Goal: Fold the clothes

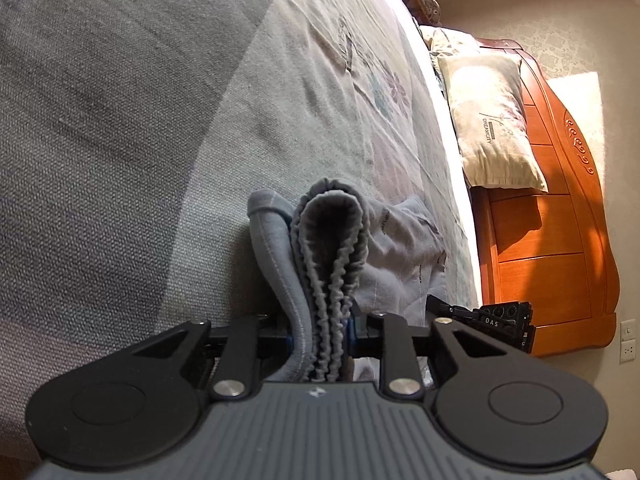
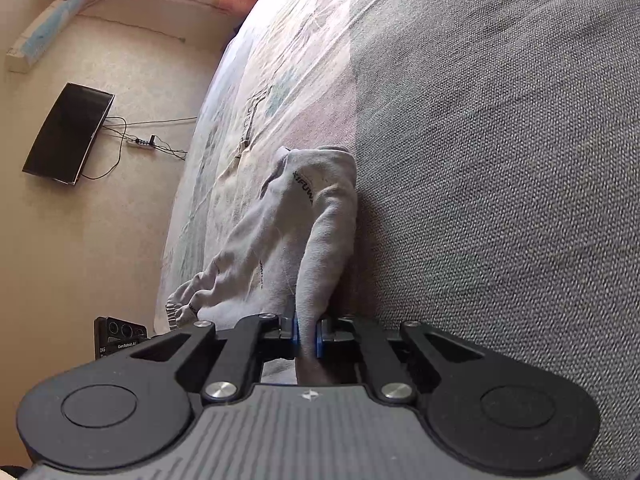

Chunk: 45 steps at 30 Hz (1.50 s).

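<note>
left tool [image 1: 320, 344]: your jaws stand narrow, clamped on the garment's [image 1: 400, 248] bunched ribbed waistband. right tool [image 2: 307, 340]: nearly closed, pinching a thin fold of the same grey cloth. the garment runs forward from both tools along the bed [image 1: 120, 120], long axis ahead; both hands equally near.

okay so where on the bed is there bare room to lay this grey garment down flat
Bare bedsheet stretches ahead of the left gripper, and more lies beyond the grey garment held by the right gripper. It is crowded only at the pillow by the headboard.
</note>
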Each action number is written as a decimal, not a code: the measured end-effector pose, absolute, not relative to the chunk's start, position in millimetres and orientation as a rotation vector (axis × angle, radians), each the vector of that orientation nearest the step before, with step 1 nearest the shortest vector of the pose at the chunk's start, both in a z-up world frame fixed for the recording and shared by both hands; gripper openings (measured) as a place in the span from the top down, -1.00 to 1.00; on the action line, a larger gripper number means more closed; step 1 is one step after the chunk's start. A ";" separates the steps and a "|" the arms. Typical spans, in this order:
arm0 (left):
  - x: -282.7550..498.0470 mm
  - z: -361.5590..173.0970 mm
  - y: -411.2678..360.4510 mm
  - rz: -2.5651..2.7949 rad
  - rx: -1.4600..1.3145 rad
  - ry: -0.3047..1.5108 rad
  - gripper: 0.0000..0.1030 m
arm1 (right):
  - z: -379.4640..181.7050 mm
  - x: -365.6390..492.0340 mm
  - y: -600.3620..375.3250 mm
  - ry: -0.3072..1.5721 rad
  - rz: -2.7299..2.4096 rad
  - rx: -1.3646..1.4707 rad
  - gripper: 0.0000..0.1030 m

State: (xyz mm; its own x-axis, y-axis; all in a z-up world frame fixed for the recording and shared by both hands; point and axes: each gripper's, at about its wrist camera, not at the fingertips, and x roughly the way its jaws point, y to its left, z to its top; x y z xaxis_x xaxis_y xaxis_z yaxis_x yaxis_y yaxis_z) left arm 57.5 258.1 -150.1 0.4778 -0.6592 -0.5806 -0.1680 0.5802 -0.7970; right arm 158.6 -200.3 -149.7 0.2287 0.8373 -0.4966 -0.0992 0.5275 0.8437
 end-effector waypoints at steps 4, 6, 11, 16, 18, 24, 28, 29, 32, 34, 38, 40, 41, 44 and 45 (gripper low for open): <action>59.1 -138.9 252.7 -0.357 -0.880 1.073 0.59 | -148.0 153.6 -201.4 1.142 0.723 0.803 0.82; 59.0 -132.0 248.4 -0.350 -0.842 1.070 0.59 | -146.9 149.0 -204.6 1.130 0.713 0.806 0.82; 56.4 -109.5 242.2 -0.382 -0.803 1.026 0.59 | -137.6 138.5 -213.8 1.093 0.712 0.808 0.82; 58.2 -85.1 229.8 -0.404 -0.752 0.996 0.59 | -114.8 131.9 -215.7 1.047 0.741 0.779 0.82; 59.6 -76.8 223.5 -0.420 -0.737 0.985 0.59 | -105.3 128.2 -217.2 1.023 0.755 0.765 0.82; 75.0 -51.6 185.6 -0.475 -0.677 0.969 0.59 | -79.9 116.5 -243.5 0.938 0.749 0.771 0.82; 95.9 -37.2 148.6 -0.525 -0.630 0.971 0.59 | -64.0 104.5 -277.6 0.875 0.708 0.768 0.82; 101.9 -33.7 138.1 -0.539 -0.616 0.973 0.59 | -60.4 100.6 -288.1 0.858 0.693 0.767 0.82; 118.6 -27.3 95.8 -0.592 -0.569 0.981 0.59 | -48.3 87.8 -321.8 0.799 0.631 0.767 0.82; 125.6 -26.3 60.5 -0.631 -0.532 0.990 0.59 | -42.0 79.9 -344.8 0.764 0.581 0.774 0.82; 155.5 -25.7 -8.5 -0.713 -0.462 1.014 0.59 | -37.5 64.4 -396.6 0.702 0.471 0.800 0.82; 175.3 -25.5 -42.7 -0.754 -0.429 1.026 0.59 | -36.8 58.5 -422.8 0.672 0.417 0.816 0.82; 185.5 -25.9 -61.2 -0.775 -0.412 1.032 0.59 | -36.4 56.2 -434.3 0.658 0.396 0.819 0.82; 215.8 -27.7 -115.5 -0.835 -0.361 1.048 0.58 | -34.7 51.2 -470.5 0.611 0.319 0.831 0.82; 225.7 -29.6 -131.7 -0.853 -0.343 1.054 0.58 | -34.2 49.9 -483.0 0.593 0.292 0.833 0.82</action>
